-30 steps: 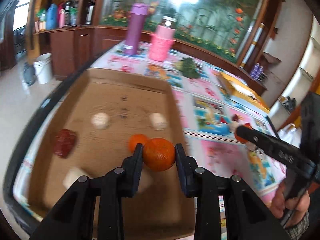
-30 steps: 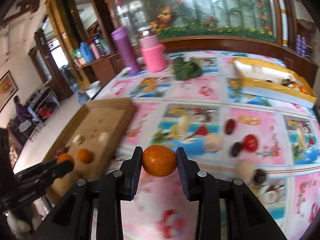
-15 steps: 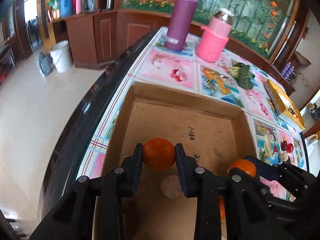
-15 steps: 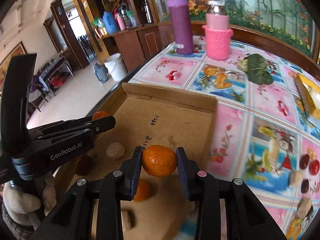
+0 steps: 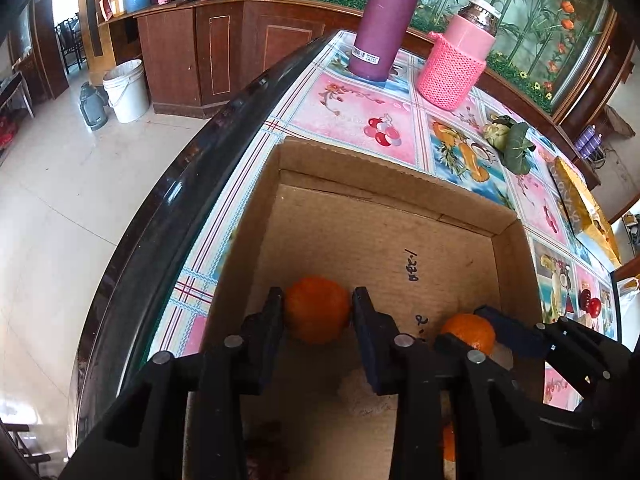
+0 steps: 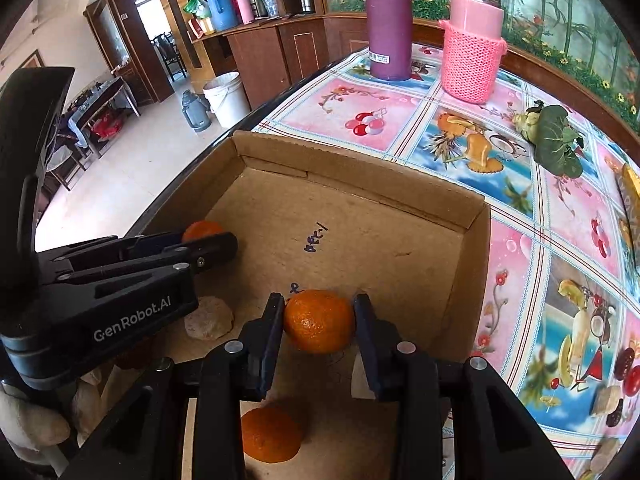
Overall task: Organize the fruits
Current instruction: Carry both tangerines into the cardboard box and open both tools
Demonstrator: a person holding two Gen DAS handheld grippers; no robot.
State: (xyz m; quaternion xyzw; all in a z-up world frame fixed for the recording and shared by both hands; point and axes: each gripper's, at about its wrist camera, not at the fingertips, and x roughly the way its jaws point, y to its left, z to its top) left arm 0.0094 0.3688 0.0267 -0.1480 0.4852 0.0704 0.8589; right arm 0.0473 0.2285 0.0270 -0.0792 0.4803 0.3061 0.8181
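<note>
Both grippers hang over an open cardboard box (image 5: 384, 184) (image 6: 360, 176) at the table's left end. My left gripper (image 5: 318, 312) is shut on an orange (image 5: 316, 310) above the box's far left part. My right gripper (image 6: 319, 322) is shut on a second orange (image 6: 319, 322), low over the box floor; it also shows in the left wrist view (image 5: 468, 330). In the right wrist view the left gripper (image 6: 208, 246) comes in from the left with its orange (image 6: 202, 230). A third orange (image 6: 270, 434) and a pale round fruit (image 6: 209, 322) lie on the box floor.
A purple flask (image 6: 388, 20) and a pink knit-covered bottle (image 6: 472, 40) stand beyond the box. A leafy green item (image 6: 556, 140) lies on the picture tablecloth. Small red, dark and pale fruits (image 6: 624, 372) lie at the right. The table's dark edge (image 5: 192, 184) runs left of the box.
Both grippers have moved lower and further into the box with their oranges still held. The right gripper's orange now sits close to the box floor.
</note>
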